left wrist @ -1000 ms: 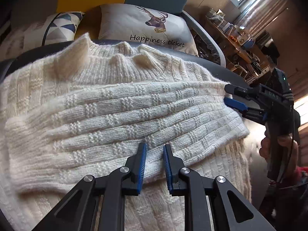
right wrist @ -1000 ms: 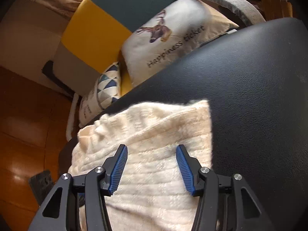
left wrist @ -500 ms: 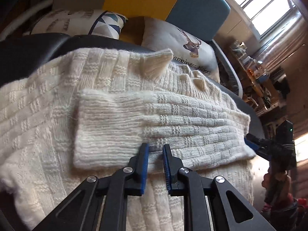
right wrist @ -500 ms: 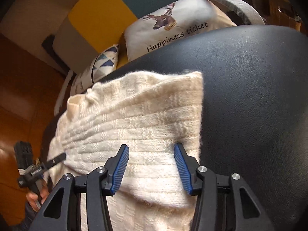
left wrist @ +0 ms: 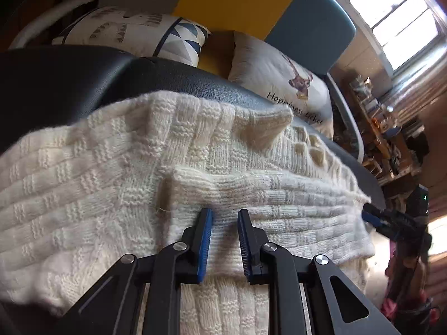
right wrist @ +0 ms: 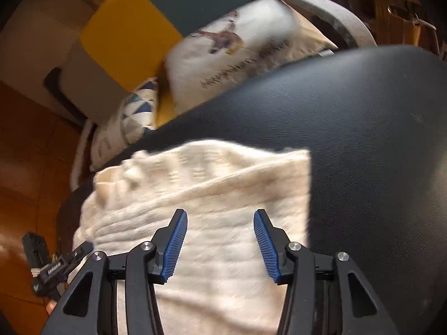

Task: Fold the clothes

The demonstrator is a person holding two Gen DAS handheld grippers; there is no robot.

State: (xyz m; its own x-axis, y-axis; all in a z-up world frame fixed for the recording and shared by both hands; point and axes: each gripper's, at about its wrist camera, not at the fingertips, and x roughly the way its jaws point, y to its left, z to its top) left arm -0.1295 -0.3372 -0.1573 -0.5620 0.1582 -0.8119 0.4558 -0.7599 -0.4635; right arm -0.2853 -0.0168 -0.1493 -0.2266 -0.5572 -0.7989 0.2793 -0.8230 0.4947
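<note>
One sweater (left wrist: 117,184), two grippers apart

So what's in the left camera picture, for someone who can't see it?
Left tongs hover slightly open over a folded sleeve on a cream knitted sweater, spread across a black leather seat; two printed cushions behind.

The left gripper (left wrist: 224,214) is sliding leftward along the folded sleeve (left wrist: 268,217) toward its cuff end, jaws opening slightly wider than a second ago, while the right gripper (right wrist: 220,217) is pulling back from the sweater's (right wrist: 223,195) edge, its view blurring.
</note>
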